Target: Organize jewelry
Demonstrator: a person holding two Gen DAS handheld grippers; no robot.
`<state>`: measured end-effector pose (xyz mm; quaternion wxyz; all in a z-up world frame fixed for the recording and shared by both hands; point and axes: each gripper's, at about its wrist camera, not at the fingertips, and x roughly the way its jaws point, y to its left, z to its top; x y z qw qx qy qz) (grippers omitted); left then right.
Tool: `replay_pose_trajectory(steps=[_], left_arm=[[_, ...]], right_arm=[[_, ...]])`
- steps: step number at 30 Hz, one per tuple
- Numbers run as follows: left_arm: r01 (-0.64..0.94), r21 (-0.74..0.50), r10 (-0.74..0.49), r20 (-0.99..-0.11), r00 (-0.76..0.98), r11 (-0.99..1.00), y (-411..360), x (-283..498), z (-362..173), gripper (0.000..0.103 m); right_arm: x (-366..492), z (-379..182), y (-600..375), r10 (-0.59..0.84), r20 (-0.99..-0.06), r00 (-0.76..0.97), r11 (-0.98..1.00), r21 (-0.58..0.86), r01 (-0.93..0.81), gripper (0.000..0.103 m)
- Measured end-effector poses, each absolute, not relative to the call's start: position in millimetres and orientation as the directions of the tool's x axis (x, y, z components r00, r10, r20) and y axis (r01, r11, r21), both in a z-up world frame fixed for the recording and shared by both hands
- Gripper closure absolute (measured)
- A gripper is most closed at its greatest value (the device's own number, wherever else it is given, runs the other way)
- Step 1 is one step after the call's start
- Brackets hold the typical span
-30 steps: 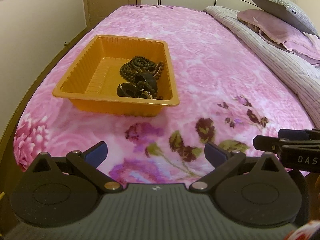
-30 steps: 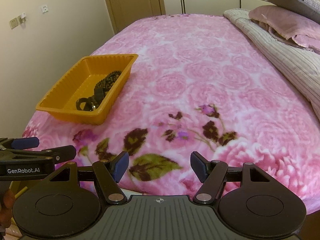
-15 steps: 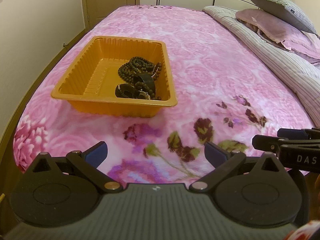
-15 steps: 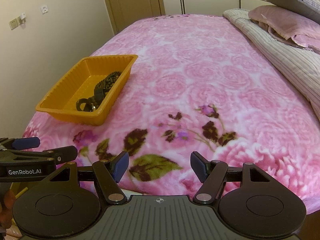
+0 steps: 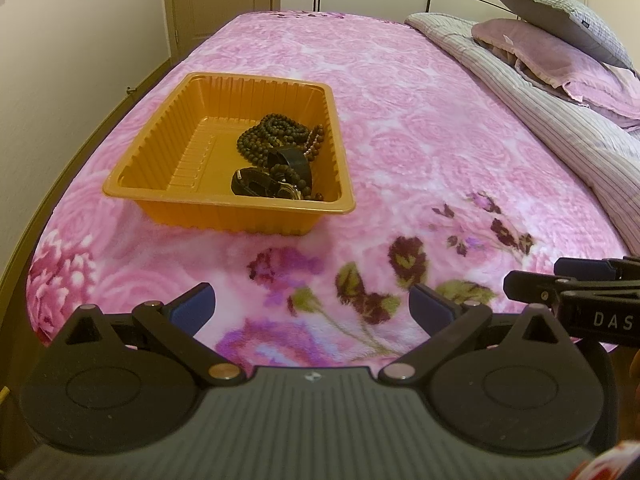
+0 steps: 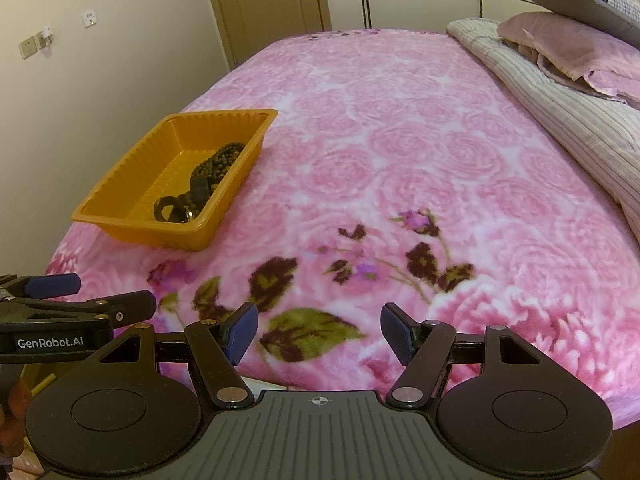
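Both units share one build: a ribbed dark-grey body, two round black discs, and black linkage arms with silver pivot screws. The left gripper [image 5: 312, 308] and right gripper [image 6: 319, 330] carry blue-padded fingers [image 6: 240, 330]. White side lettering reads "GenRobot.AI" and "DAS", the latter apparently cut off at the frame edge.

The bed [image 5: 420, 128] is spread with a pink rose-patterned blanket [image 6: 400, 152], dark flowers and green leaves woven into it just ahead of the right tool [image 6: 319, 330]. An orange tray [image 5: 224, 216] sits directly on the blanket, ahead of the left tool [image 5: 311, 306] and slightly to its left. A striped quilt [image 5: 560, 120] lies along the bed's far right side, with pillows [image 5: 560, 52] on it.
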<state>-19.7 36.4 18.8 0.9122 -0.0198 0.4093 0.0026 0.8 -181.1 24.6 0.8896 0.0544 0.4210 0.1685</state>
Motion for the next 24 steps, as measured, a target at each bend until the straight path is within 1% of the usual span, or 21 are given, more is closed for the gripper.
replay_pose_trajectory(steps=[24], left_arm=[[-0.021,-0.037,-0.014,-0.747,0.665,0.999,36.4,-19.6,18.9,0.0]], right_arm=[[0.1,23.3,-178.1,0.344,-0.734,0.585,0.938,0.236,-0.255,0.035]])
